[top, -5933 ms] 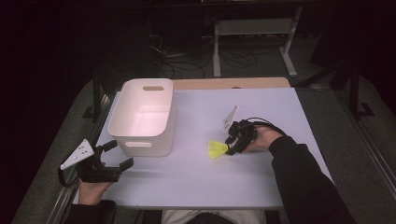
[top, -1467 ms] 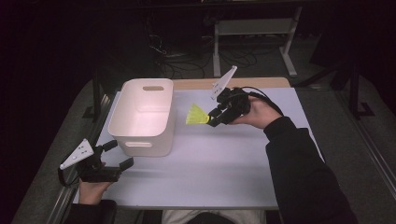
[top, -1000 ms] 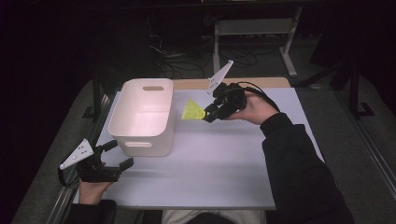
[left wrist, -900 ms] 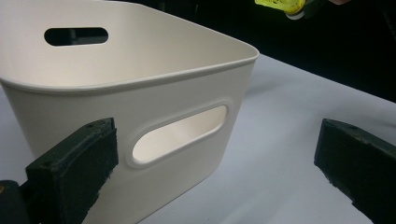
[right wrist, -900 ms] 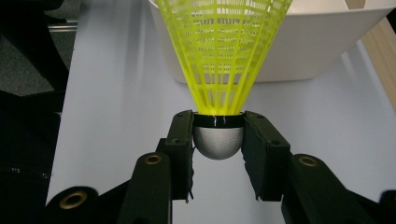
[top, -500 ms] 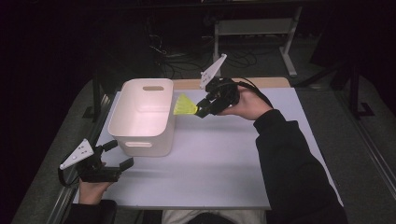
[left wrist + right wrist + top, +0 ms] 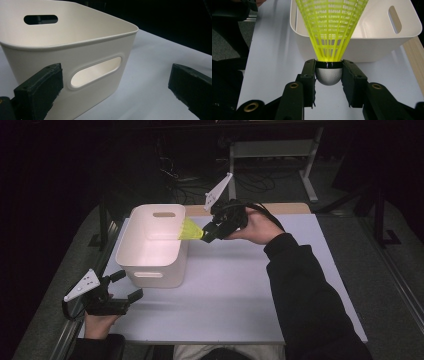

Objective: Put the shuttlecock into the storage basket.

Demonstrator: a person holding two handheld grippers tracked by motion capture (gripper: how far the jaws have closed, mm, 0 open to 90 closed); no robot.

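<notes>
A yellow shuttlecock (image 7: 190, 229) (image 7: 331, 32) with a grey rounded base is clamped at that base by my right gripper (image 7: 209, 234) (image 7: 329, 75), which is shut on it. Its skirt reaches over the right rim of the white bin (image 7: 145, 257) (image 7: 404, 36). The bin stands on the left part of the white table (image 7: 240, 285), and its inside looks bare. My left gripper (image 7: 125, 287) (image 7: 115, 87) rests low at the table's front left corner, open, jaws wide apart, pointing at the bin's near wall (image 7: 30, 57) with its handle slot.
A wooden strip (image 7: 285, 208) runs along the table's far edge. Behind it stand a metal frame (image 7: 270, 155) and cables on a dark floor. My right sleeve (image 7: 305, 295) crosses the right half of the table.
My right gripper has carried the shuttlecock leftward and a little up, from beside the bin to over its right rim. The left gripper has stayed where it was.
</notes>
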